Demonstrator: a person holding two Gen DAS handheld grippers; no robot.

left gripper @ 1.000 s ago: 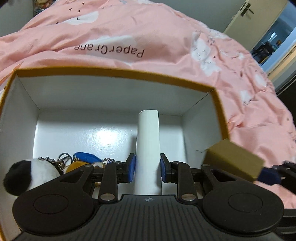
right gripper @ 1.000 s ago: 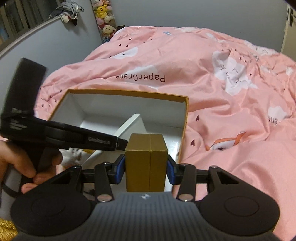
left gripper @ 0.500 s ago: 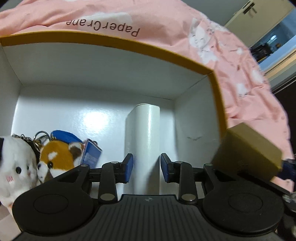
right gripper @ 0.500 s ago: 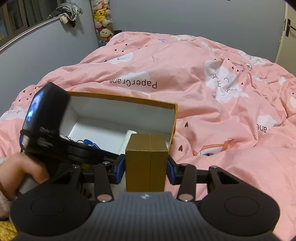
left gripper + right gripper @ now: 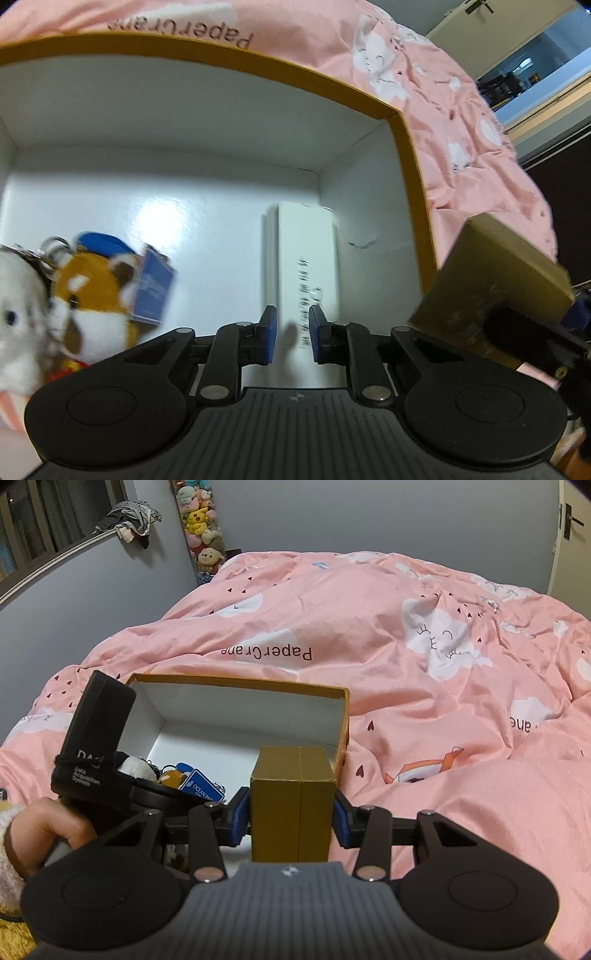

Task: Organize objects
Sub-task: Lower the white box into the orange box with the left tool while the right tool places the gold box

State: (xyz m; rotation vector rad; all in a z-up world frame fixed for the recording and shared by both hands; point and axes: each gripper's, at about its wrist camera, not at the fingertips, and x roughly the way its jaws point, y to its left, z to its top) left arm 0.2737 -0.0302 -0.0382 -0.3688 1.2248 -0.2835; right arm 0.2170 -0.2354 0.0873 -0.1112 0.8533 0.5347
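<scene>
The left gripper (image 5: 289, 334) hangs over the white rectangular carton (image 5: 303, 273) lying at 3 o'clock inside the orange-rimmed white cardboard box (image 5: 402, 147); its jaws have just been closing, narrowly apart, gripping nothing. The right gripper (image 5: 291, 814) is clamped on the upright gold cardboard box (image 5: 293, 801). Plush keychains (image 5: 88, 302) lie at 9 o'clock on the box floor.

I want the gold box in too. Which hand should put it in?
The right gripper: it already clamps the gold box beside the storage box. The left gripper holds nothing, with the white box lying below it.
</scene>
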